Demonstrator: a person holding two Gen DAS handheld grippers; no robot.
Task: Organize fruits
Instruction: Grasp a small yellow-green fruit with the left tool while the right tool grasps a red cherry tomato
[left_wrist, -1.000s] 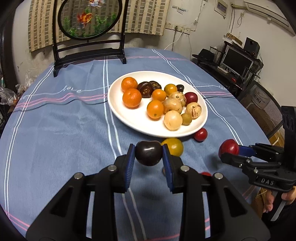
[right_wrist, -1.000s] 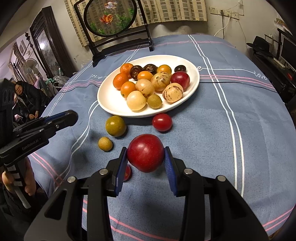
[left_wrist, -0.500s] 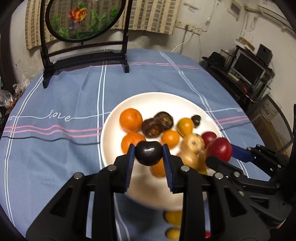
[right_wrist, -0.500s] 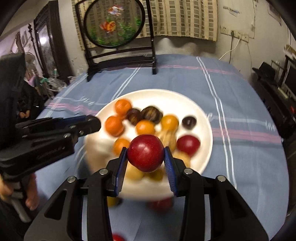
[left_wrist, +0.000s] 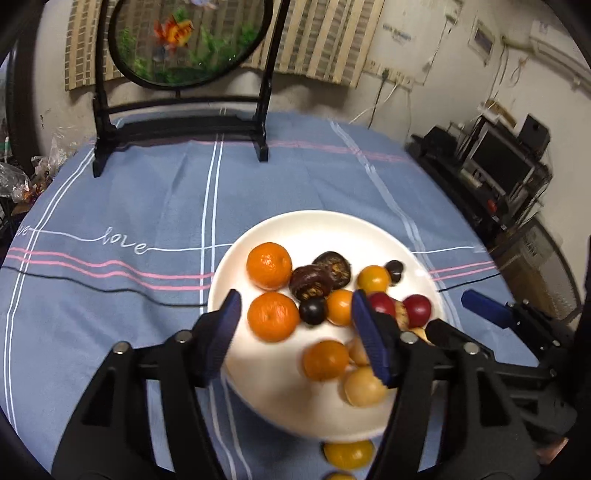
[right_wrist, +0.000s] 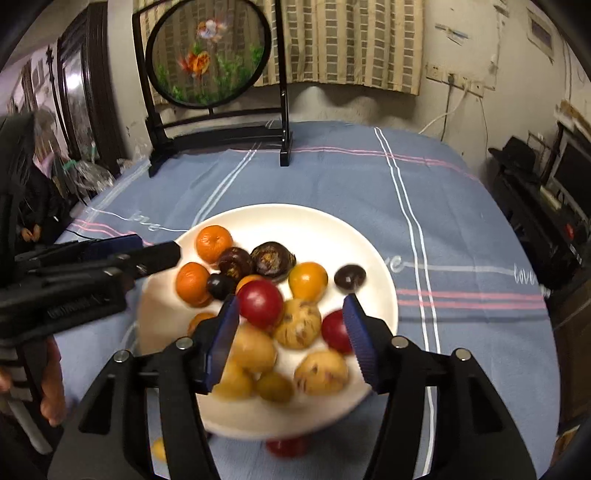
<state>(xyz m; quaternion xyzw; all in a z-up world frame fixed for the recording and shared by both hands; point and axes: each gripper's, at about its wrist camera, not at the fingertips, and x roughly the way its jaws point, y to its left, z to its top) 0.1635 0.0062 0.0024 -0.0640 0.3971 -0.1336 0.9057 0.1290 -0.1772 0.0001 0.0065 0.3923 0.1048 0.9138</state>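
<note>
A white plate (left_wrist: 325, 229) (right_wrist: 310, 221) holds several oranges, dark fruits, red fruits and tan speckled fruits. My left gripper (left_wrist: 295, 328) is open and empty above the plate's near side. A small dark plum (left_wrist: 313, 311) (right_wrist: 220, 286) lies on the plate between the oranges, ahead of the left fingertips. My right gripper (right_wrist: 290, 334) is open and empty above the plate. A red fruit (right_wrist: 260, 303) (left_wrist: 382, 304) sits on the pile between its blue pads. Each gripper shows in the other's view: the right (left_wrist: 491, 314), the left (right_wrist: 122, 254).
A yellow fruit (left_wrist: 349, 453) and a red fruit (right_wrist: 288, 445) lie on the blue striped tablecloth (left_wrist: 147, 206) just before the plate. A black framed round screen (left_wrist: 184, 44) stands at the table's far side. Shelves and a monitor (left_wrist: 506, 162) are at the right.
Both grippers opened over the plate. The dark plum left the left gripper and the red fruit left the right one; both now rest on the plate.
</note>
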